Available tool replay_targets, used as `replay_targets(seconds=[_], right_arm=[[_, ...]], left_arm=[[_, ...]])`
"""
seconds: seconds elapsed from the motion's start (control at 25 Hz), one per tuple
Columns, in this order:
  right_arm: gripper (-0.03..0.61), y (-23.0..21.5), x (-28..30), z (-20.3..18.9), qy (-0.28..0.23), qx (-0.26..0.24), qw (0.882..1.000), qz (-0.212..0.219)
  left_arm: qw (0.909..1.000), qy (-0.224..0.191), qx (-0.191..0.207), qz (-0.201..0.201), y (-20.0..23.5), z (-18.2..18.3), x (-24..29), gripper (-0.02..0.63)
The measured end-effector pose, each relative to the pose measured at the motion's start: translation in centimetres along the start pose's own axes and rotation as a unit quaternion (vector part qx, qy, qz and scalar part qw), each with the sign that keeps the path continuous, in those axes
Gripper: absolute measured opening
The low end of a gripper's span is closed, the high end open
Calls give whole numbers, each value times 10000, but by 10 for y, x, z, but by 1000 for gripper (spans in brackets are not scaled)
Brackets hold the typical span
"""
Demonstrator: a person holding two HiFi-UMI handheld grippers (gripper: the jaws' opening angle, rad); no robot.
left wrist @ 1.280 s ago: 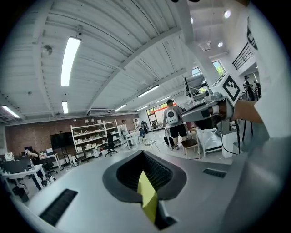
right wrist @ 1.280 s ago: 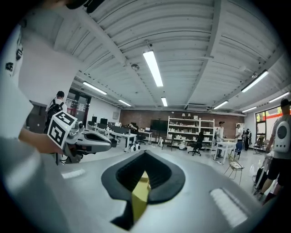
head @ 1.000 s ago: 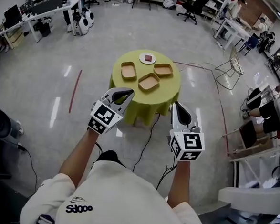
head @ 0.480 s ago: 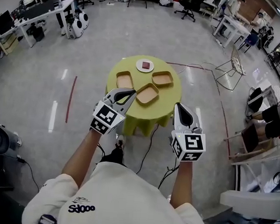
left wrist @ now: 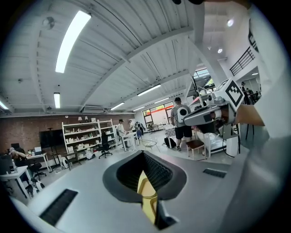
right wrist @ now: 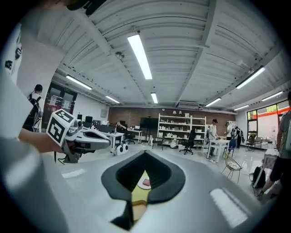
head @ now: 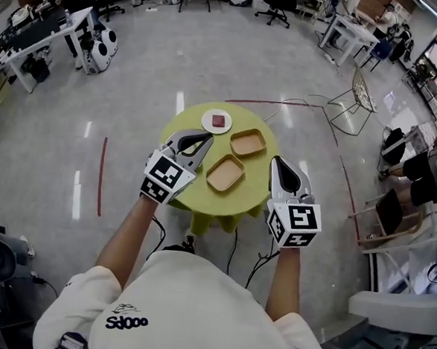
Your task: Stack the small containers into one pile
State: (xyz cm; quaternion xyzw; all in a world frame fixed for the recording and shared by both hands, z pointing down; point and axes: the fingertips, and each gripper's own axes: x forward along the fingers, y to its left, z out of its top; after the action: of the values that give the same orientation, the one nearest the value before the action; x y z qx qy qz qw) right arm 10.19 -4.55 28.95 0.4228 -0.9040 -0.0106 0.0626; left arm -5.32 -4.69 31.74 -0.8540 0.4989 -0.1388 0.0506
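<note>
A round table (head: 256,184) with a yellow-green cloth stands on the floor ahead of me. Two shallow tan containers show on it, one (head: 248,142) farther and one (head: 225,173) nearer. My left gripper (head: 199,139) hides the table's left part; it is shut and holds nothing. My right gripper (head: 278,164) hangs shut and empty at the table's right edge. In the left gripper view the jaws (left wrist: 144,155) are together with only a yellow sliver of cloth (left wrist: 148,200) between them. The right gripper view (right wrist: 145,155) shows the same, shut jaws raised towards the room.
A white plate (head: 217,121) with a small dark red piece sits at the table's far side. Cables (head: 235,247) run under the table. A wire chair (head: 360,96) stands far right, a red floor line (head: 101,175) at left, and a seated person (head: 420,177) at the right edge.
The table has come nearer and lower in the head view. Both grippers now reach its near edge, and the left one covers the container that showed at the table's left.
</note>
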Motion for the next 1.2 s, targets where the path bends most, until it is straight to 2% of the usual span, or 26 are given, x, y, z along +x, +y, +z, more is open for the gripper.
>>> replay_targets(seconds=[0.32, 0.76, 1.0, 1.2], right_arm=[[11, -22, 50, -11, 185, 81, 9995, -246], [9, -43, 78, -48, 575, 275, 9967, -501], [11, -68, 90, -72, 845, 446, 9941, -506], [11, -87, 101, -95, 1064, 581, 9916, -443]], left_arm=[[9991, 158, -19, -395, 32, -22, 52, -2], [9933, 605, 308, -933, 47, -60, 103, -2], [9831, 1179, 447, -1331, 35, -97, 140, -2], [9685, 1689, 701, -1690, 21, -133, 172, -2]])
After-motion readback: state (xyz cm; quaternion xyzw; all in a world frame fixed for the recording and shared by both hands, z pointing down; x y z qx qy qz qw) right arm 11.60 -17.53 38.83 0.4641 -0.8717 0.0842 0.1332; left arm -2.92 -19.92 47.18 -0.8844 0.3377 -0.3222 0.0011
